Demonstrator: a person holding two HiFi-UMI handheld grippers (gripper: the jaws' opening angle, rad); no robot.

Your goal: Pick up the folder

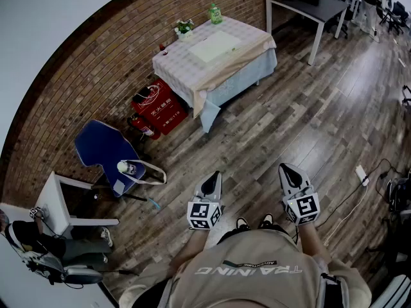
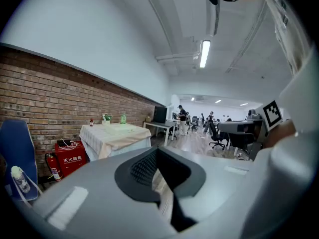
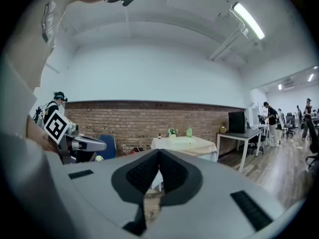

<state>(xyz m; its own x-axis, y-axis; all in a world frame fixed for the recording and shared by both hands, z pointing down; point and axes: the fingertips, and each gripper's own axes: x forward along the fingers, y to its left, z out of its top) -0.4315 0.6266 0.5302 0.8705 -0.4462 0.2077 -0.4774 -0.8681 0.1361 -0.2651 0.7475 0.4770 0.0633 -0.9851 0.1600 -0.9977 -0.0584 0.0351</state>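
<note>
head view steeply down, gripper views near level, all share far table (image 1: pixel 252 38)

Two grippers counted: left gripper (image 1: pixel 214 176) and right gripper (image 1: pixel 285 169). One cloth-covered table (image 1: pixel 225 76) bears one folder (image 1: pixel 217 45), one green bottle (image 1: pixel 214 13) and one potted plant (image 1: pixel 184 27). Near that table: one red box (image 1: pixel 160 106), one blue chair (image 1: pixel 103 147).

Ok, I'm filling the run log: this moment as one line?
left gripper: shut, empty | right gripper: shut, empty | folder: flat on far table, untouched

An open-plan office: brick wall (image 1: pixel 77 88), desks (image 1: pixel 321 10), swivel chairs (image 2: pixel 216 136).
</note>
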